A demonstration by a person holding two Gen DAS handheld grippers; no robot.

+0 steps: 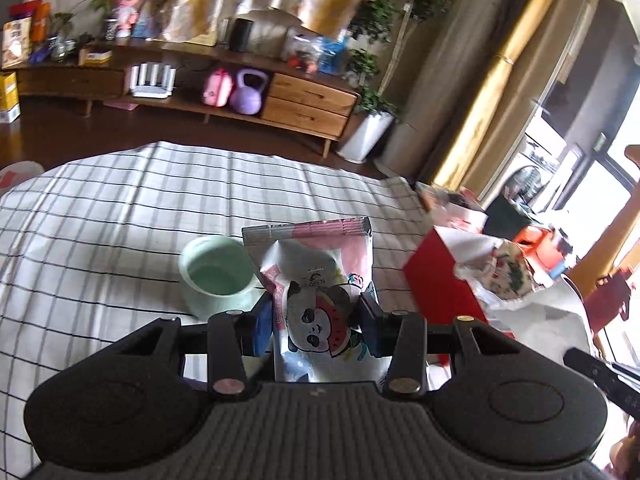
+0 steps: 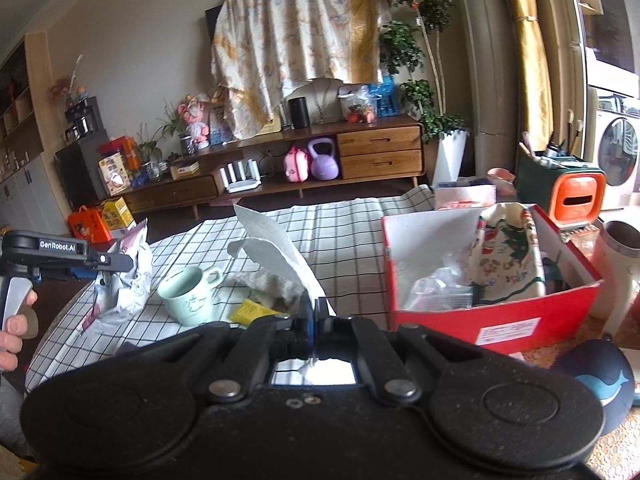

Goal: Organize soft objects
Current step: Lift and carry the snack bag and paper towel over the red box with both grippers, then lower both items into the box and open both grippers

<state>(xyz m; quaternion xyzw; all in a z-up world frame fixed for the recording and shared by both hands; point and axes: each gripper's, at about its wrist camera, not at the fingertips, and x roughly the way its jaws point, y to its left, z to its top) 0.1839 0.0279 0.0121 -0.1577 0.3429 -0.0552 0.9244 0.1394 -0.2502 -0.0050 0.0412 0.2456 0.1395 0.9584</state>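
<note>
My left gripper point(image 1: 316, 320) is shut on a soft snack pouch point(image 1: 316, 276) printed with a panda and a watermelon slice, held upright above the checked tablecloth point(image 1: 120, 208). The same pouch point(image 2: 124, 280) shows at the left of the right wrist view, under the left gripper's black body point(image 2: 60, 256). My right gripper point(image 2: 314, 320) is shut on a white paper towel point(image 2: 276, 248) that stands up and curls back over the table. A red box point(image 2: 496, 320) to the right holds a patterned cloth point(image 2: 508, 248) and clear bags.
A mint-green mug point(image 2: 188, 296) stands between the two grippers, with a yellow packet point(image 2: 252, 312) and crumpled wrappers beside it. A white tumbler point(image 2: 616, 272) and a dark pouch with a whale point(image 2: 600, 376) sit right of the red box. A wooden sideboard lies beyond the table.
</note>
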